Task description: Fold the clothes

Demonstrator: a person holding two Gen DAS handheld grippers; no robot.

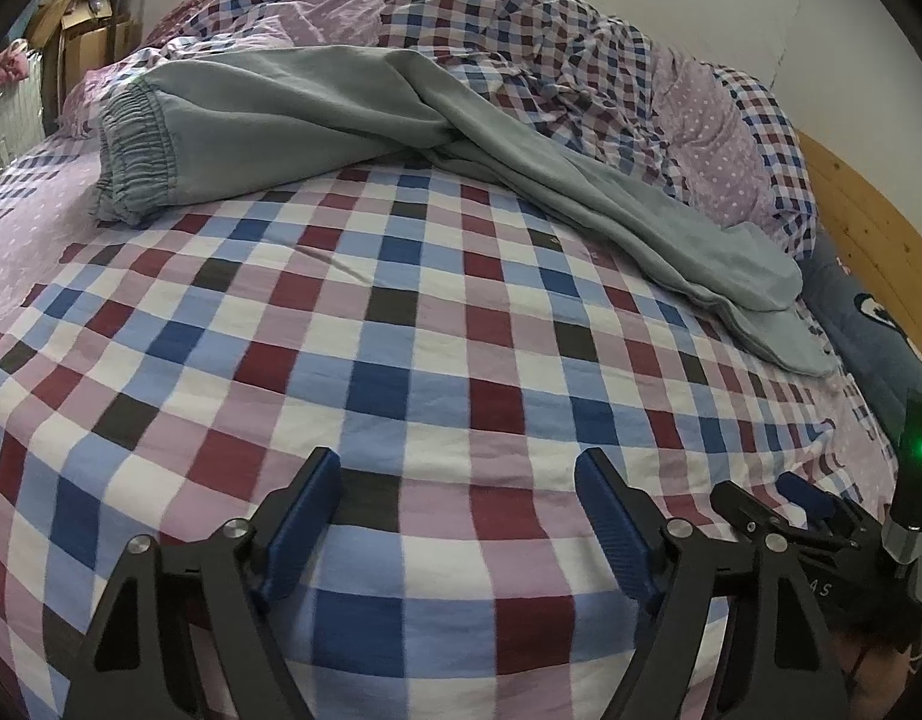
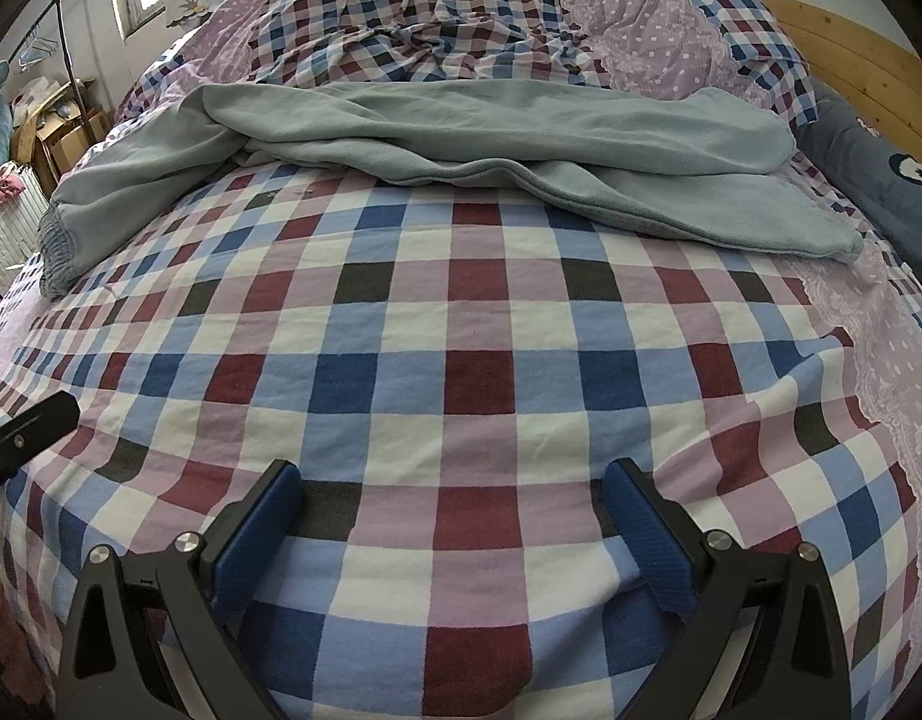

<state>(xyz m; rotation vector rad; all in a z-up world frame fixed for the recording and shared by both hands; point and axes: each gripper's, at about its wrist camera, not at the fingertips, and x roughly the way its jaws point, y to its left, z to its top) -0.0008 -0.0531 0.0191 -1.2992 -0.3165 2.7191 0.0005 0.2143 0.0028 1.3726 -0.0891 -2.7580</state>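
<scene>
Both tools, left tool (image 1: 458,483) and right tool (image 2: 452,495), gape empty; grabbing one layer of the rumpled trousers (image 2: 461,138) risks twisting them.

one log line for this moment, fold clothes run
left gripper open | right gripper open | grey-green sweatpants unfolded on checked bed sheet, untouched

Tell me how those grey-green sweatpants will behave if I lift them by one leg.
The sweatpants lie rumpled and creased, so probably floppy, draping from a grip. The legs overlap, so one may drag the other. The elastic waistband looks thicker, likely hanging heavier.
</scene>
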